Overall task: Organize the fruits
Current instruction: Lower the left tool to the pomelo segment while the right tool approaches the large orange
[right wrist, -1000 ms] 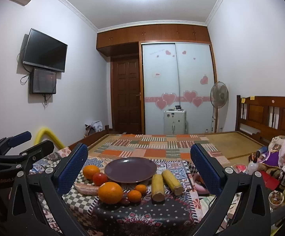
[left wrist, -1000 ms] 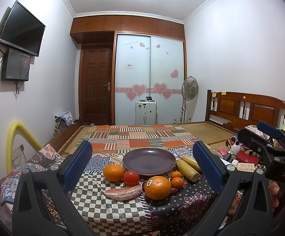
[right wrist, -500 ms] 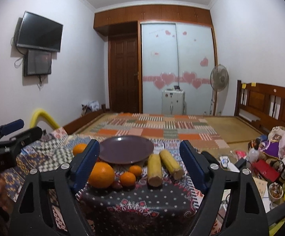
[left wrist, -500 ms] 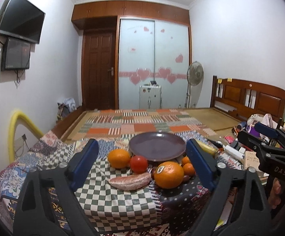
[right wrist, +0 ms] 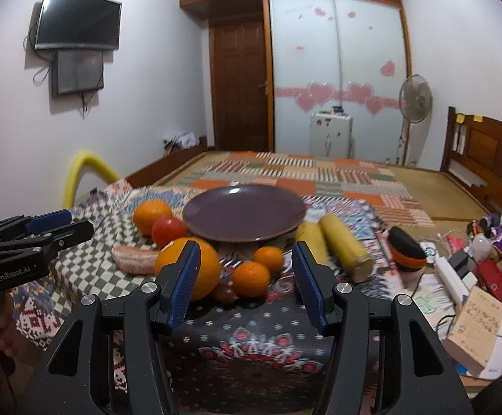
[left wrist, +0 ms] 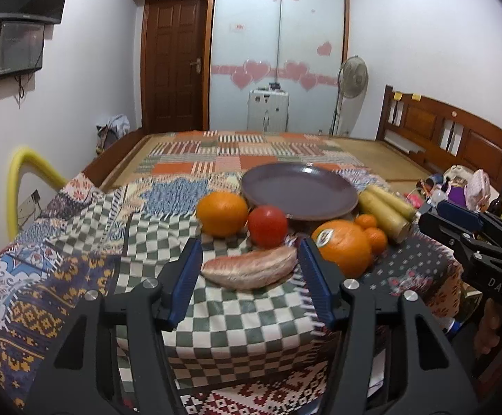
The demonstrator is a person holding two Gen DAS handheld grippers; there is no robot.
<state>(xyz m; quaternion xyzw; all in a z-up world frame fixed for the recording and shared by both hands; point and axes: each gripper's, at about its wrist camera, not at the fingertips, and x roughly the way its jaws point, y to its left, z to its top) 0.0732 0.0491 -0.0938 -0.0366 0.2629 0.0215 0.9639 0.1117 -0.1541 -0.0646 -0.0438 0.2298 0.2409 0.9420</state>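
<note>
An empty purple plate [left wrist: 299, 190] [right wrist: 244, 212] sits on a cloth-covered table. In front of it lie a pink sweet potato [left wrist: 251, 271] [right wrist: 135, 259], a red tomato [left wrist: 267, 225] [right wrist: 168, 231], a large stickered orange [left wrist: 342, 247] [right wrist: 199, 266], another orange [left wrist: 221, 212] [right wrist: 151, 212], two small tangerines [left wrist: 372, 231] [right wrist: 252, 278] and two corn cobs [left wrist: 385, 212] [right wrist: 340, 245]. My left gripper [left wrist: 249, 271] is open around the sweet potato without touching it. My right gripper [right wrist: 245, 276] is open, with the tangerines between its fingers, apart.
A patchwork cloth [left wrist: 95, 242] covers the table, with a bed mat [left wrist: 251, 155] behind. Clutter with a box and cables [right wrist: 472, 311] lies at the right. A dark round object [right wrist: 404, 245] sits beside the corn. A yellow tube [left wrist: 22, 180] arcs at the left.
Both grippers have moved forward and down toward the fruit. Their jaws have narrowed but stay open. The fruit has not moved.
</note>
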